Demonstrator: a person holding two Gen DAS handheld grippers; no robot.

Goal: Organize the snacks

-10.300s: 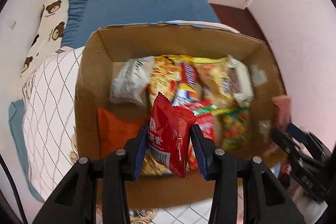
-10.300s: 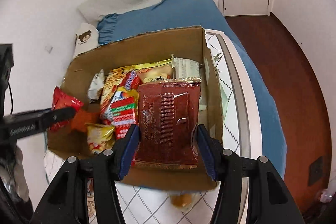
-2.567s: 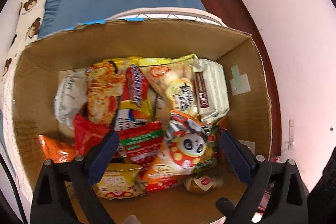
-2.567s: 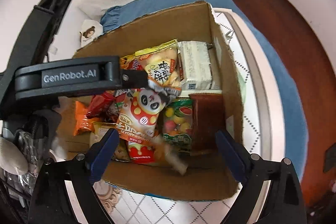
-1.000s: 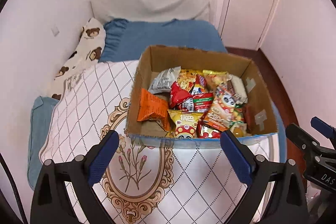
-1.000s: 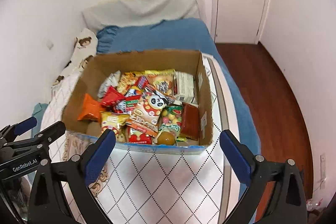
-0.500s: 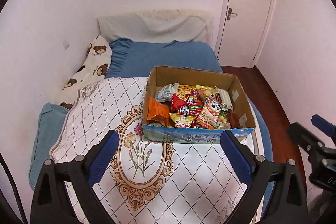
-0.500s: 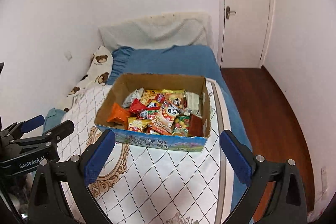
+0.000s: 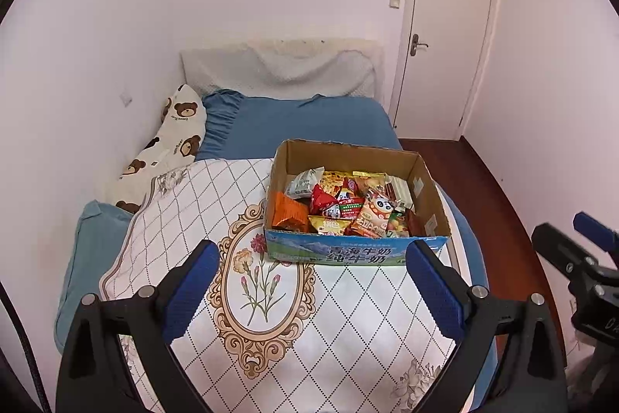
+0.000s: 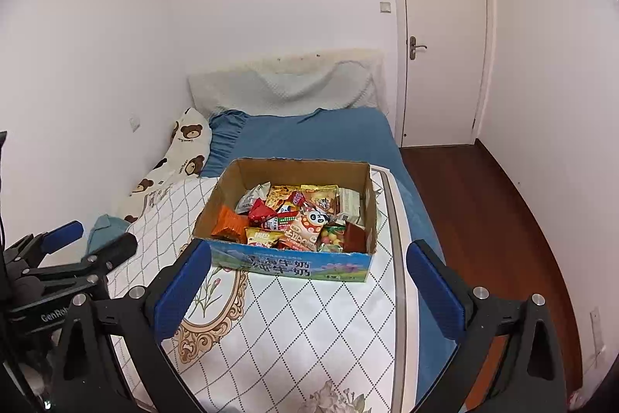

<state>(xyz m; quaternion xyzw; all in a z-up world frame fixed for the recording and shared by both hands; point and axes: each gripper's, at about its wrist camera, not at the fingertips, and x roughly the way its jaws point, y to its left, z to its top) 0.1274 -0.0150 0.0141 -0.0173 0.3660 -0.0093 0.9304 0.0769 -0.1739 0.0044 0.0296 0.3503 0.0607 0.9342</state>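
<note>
An open cardboard box (image 9: 348,254) with a blue printed front stands on the bed. It holds several snack packets (image 9: 348,208), among them an orange one (image 9: 288,213) and one with a panda face (image 9: 377,211). The box (image 10: 294,264) and its snacks (image 10: 294,219) also show in the right wrist view. My left gripper (image 9: 311,287) is open and empty, well back from the box. My right gripper (image 10: 307,287) is open and empty too, also back from the box. Each gripper shows at the edge of the other's view.
The box rests on a white diamond-pattern quilt (image 9: 216,204) over a blue sheet (image 9: 301,122). A bear-print pillow (image 9: 170,142) lies along the left wall. A white door (image 10: 441,41) and dark wood floor (image 10: 487,219) are on the right.
Both grippers have pulled up and back from the box. The box looks smaller and more of the room shows. Both stay open and empty.
</note>
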